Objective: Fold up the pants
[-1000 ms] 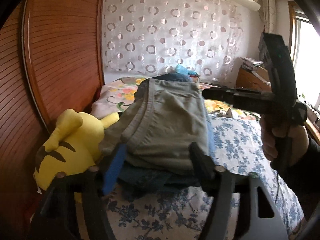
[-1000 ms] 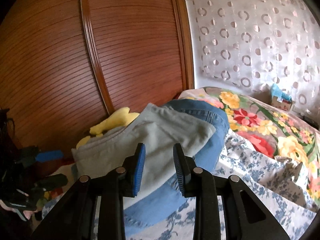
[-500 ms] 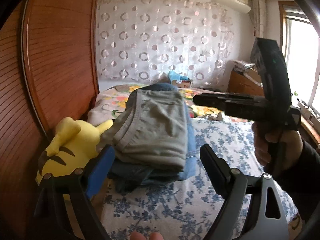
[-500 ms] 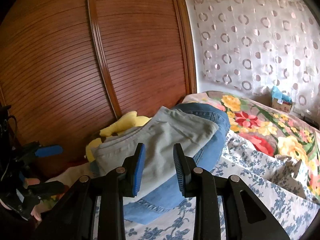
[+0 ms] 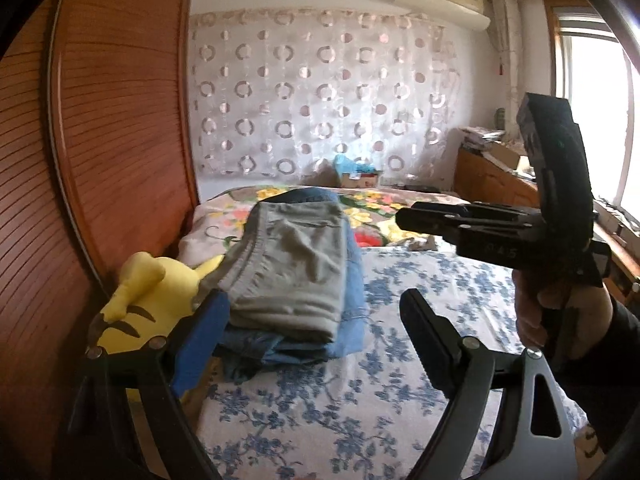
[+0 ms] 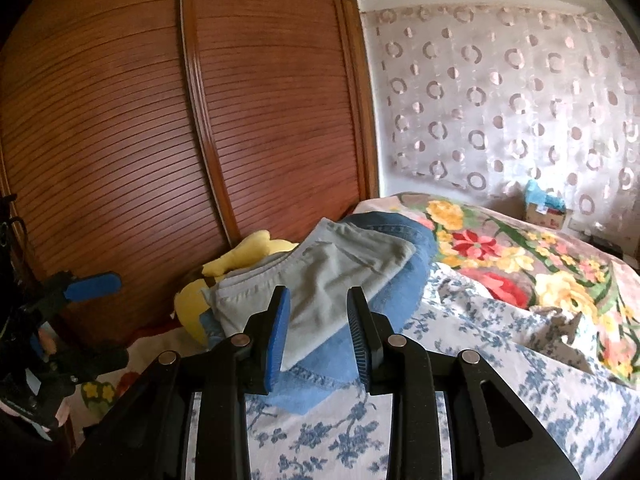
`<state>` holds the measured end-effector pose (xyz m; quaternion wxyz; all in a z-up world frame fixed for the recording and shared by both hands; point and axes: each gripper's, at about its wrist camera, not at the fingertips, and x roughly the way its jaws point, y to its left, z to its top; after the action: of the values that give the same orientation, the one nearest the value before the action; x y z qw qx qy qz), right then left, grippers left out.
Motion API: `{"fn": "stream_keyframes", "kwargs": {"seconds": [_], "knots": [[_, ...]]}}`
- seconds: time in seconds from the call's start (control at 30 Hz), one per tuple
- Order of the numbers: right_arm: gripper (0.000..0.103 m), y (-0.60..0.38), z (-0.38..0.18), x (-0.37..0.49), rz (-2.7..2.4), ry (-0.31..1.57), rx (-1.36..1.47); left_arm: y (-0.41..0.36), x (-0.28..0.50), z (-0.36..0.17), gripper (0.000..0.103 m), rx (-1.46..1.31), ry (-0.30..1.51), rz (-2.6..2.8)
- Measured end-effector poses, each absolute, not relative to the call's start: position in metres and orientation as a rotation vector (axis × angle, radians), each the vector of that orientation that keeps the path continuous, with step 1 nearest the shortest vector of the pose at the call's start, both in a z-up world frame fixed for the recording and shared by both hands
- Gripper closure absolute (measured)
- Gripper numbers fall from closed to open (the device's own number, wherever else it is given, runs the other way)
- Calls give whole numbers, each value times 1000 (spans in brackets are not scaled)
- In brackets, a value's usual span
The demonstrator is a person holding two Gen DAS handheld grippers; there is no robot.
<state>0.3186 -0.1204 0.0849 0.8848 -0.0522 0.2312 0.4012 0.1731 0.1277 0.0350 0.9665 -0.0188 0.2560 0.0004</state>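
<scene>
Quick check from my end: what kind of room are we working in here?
Almost certainly a home bedroom: a bed with a blue-flowered sheet, a slatted wooden wardrobe right beside it, and a yellow plush toy next to the folded grey pants.

No readable text anywhere I look; faint embossed marks on my right gripper (image 5: 404,216) body too blurred to read.
</scene>
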Motion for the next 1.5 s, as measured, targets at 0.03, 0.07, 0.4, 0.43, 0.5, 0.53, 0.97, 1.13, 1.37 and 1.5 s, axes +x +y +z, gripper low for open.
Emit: {"fn": "stream_keyframes", "kwargs": {"seconds": [0.03, 0.07, 0.4, 0.43, 0.5, 0.53, 0.97, 1.13, 1.37, 1.5], "knots": [[73, -124, 86, 314, 828, 479, -107, 125, 170, 35, 16, -36, 516, -4], [72, -127, 86, 310, 825, 477, -105, 122, 168, 35, 15, -33, 513, -5], [36, -151, 88, 269, 734, 471, -110, 106, 147, 36, 16, -31, 509, -35], [32, -153, 88, 266, 722, 473, -105, 104, 145, 36, 15, -30, 509, -39], [28, -158, 88, 258, 695, 474, -91, 100, 140, 35, 15, -28, 512, -51], [26, -159, 88, 255, 681, 470, -88, 98, 138, 34, 15, -28, 512, -53], [22, -199, 79, 195, 544, 456, -46, 64, 114, 26, 15, -23, 518, -120], [22, -215, 77, 170, 493, 453, -40, 51, 105, 24, 15, -19, 521, -137], [22, -238, 78, 135, 381, 449, -8, 29, 91, 19, 15, -33, 529, -175], [22, -242, 79, 118, 333, 448, -5, 18, 89, 19, 15, -31, 532, -187]]}}
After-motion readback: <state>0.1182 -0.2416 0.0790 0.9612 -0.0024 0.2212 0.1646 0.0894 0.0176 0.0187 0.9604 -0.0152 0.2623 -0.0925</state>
